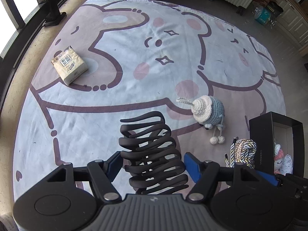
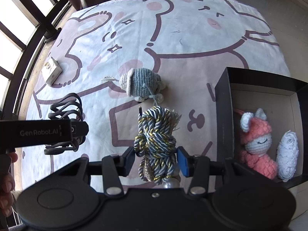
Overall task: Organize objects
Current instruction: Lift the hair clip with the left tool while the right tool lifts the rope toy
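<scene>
The black cardboard box (image 2: pixel 223 104) stands open at the right of the cartoon-print blanket (image 2: pixel 192 44) and already holds two things: a pink crocheted doll (image 2: pixel 256 144) and a white knitted bundle (image 2: pixel 287 154) side by side. That part of the tidying looks done.

Two more items are in hand. The right hand-held gripper (image 2: pixel 156 158) pinches a braided blue, white and gold cord bundle (image 2: pixel 156 134) between its jaws, just left of the box. The left hand-held gripper (image 1: pixel 153 166) has its jaws closed on a black wavy hair claw clip (image 1: pixel 152 154), further left and well apart from the box. Both point steeply down over the blanket.

Still loose on the blanket are a blue-and-cream crocheted toy (image 2: pixel 142 84), lying near the middle just beyond the cord bundle, and a pack of tissues (image 1: pixel 69 64) far off toward the left edge. Judging by this, roughly a third is packed; the two held pieces need to go into the box, then the toy and the tissues.
</scene>
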### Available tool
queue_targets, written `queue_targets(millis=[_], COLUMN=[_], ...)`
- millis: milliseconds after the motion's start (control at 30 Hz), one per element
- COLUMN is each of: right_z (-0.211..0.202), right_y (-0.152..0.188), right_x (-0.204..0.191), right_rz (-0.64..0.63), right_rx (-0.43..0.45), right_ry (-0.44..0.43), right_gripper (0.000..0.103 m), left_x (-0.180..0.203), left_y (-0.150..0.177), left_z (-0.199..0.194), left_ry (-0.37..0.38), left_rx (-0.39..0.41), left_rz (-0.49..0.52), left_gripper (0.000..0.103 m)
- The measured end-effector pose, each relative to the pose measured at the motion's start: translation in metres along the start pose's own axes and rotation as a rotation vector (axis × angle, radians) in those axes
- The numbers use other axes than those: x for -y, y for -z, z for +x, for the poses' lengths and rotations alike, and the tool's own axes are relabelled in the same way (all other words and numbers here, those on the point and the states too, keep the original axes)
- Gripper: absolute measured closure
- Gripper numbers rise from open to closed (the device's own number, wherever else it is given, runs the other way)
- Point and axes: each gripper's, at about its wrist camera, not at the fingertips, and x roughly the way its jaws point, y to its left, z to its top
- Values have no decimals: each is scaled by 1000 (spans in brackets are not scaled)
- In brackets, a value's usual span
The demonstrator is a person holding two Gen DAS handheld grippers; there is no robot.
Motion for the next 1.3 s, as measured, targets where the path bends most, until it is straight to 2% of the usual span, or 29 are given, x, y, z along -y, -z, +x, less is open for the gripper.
queue_targets(millis=[633, 1300], right_z=[-49, -83], right_y=[-2, 3], right_x=[15, 20], right_rz=[75, 82], right_rx=[148, 258], right_ry=[-5, -10], right_gripper=[55, 55], left_x=[12, 29], left_y=[5, 10], left_z=[-45, -70], left_ry=[25, 65], left_rx=[141, 206], left_rz=[44, 76], left_gripper=[33, 33])
